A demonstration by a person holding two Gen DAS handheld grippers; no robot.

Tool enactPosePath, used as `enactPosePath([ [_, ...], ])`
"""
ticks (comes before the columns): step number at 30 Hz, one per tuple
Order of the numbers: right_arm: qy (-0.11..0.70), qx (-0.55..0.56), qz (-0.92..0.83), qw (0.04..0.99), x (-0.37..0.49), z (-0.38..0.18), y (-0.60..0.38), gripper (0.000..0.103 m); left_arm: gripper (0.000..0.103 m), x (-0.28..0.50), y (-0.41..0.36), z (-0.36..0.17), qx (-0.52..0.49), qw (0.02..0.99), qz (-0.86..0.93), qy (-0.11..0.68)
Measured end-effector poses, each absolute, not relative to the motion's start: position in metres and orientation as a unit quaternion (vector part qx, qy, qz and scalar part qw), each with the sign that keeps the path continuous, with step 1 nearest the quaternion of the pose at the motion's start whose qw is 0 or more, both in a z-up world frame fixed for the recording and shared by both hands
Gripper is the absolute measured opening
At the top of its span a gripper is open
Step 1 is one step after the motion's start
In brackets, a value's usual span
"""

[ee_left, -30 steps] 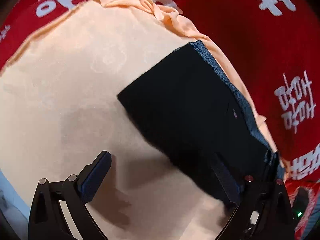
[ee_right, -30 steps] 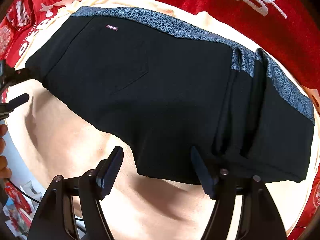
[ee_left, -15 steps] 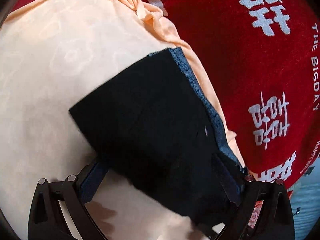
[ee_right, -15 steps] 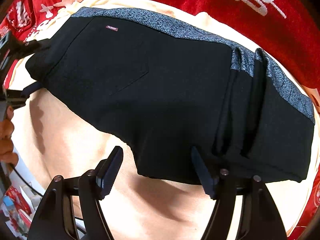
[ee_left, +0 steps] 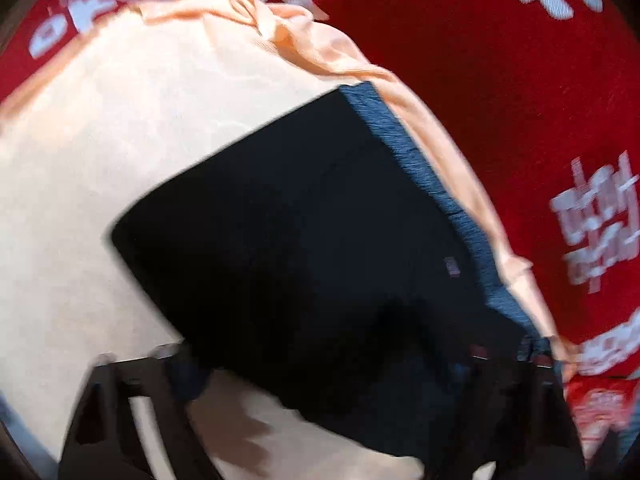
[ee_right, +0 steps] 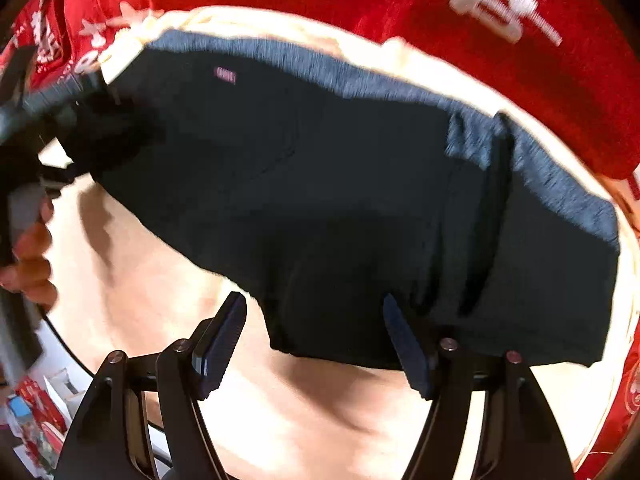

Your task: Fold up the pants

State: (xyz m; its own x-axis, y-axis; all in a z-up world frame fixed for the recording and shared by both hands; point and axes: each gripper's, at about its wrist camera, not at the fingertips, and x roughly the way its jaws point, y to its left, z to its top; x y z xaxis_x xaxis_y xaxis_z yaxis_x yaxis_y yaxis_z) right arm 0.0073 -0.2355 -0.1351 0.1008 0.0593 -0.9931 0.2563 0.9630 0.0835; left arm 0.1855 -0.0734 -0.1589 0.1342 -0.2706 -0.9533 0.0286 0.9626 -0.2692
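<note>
red cloth [ee_left: 500, 80]: white characters, blurred | pants [ee_right: 320, 200] tag: unreadable

We see a red cloth [ee_right: 500, 92] with white characters covering the surface underneath. On it lies a peach cloth [ee_left: 120, 152], rumpled along its far edge. The black pants [ee_right: 340, 200] with their grey-blue waistband lie folded directly on the peach cloth.
</note>
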Motion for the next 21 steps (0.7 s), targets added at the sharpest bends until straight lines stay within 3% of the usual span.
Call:
enactPosePath([
  [2, 0.653, 0.121, -0.063, 0.745, 0.017, -0.115, -0.243, 0.075, 0.045, 0.183, -0.079, -0.155, -0.057, 0.756, -0.108, 0.643],
  [3, 0.649, 0.123, -0.060, 0.749, 0.024, -0.107, -0.247, 0.075, 0.041, 0.180, -0.083, -0.152, -0.043, 0.760, -0.121, 0.638],
  [10, 0.644, 0.199, 0.006, 0.739, 0.112, -0.067, -0.273, 0.075, 0.037, 0.128, -0.145, -0.129, 0.212, 0.814, -0.158, 0.517],
  [21, 0.721, 0.135, 0.150, 0.663, 0.231, -0.081, -0.165, 0.080, 0.037, 0.105, -0.161, -0.125, 0.291, 0.819, -0.168, 0.466],
])
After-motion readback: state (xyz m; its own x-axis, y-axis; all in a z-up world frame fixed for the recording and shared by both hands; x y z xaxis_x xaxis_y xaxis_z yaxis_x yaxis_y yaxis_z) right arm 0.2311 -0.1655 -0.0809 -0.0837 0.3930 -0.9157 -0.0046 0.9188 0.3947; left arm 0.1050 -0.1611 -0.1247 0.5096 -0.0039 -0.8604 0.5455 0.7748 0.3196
